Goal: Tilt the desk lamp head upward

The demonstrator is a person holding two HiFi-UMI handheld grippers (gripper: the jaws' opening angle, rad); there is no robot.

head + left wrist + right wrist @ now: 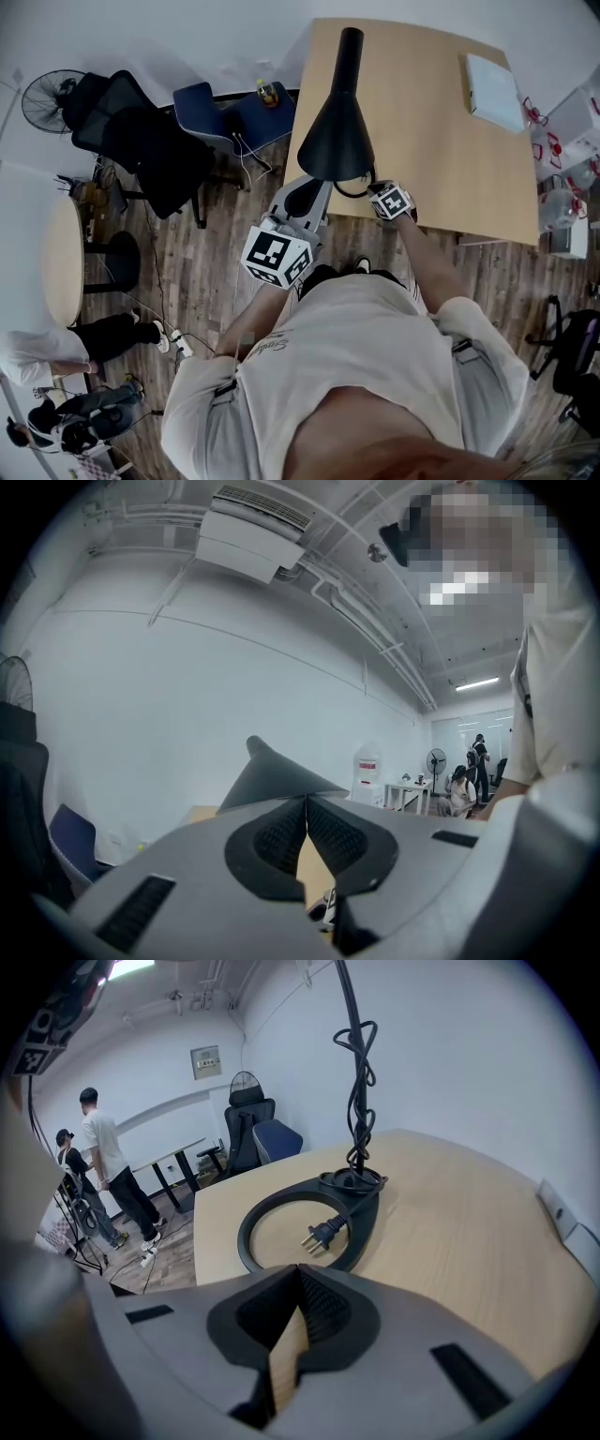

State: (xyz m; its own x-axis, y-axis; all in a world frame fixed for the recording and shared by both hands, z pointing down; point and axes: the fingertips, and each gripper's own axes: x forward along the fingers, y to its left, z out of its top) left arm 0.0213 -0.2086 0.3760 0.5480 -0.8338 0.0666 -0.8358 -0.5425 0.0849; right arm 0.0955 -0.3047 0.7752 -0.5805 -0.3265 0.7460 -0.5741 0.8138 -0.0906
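Lamp head (336,141), a black cone, sat over the near edge of the table (441,141), narrow end pointing far. My left gripper (307,803) was near-left of it, fingers pressed together on nothing. The cone rim showed just beyond the tips; I couldn't tell if they touched. My right gripper (300,1274) was low at the near right, fingers clenched too and empty. It faced the ring base (251,1232), with the loose plug (322,1233) lying inside the ring and the cord (357,1082) twisted up the stem.

My read: the cone was a rigid, smooth shell, light and probably slippery, on a joint with some stiffness. The open ring base looked light enough to skid or tip. I'd pin the base with the right gripper, then pinch the cone's lower rim or push up under it with the left. Pinching meant spreading the fingers first.
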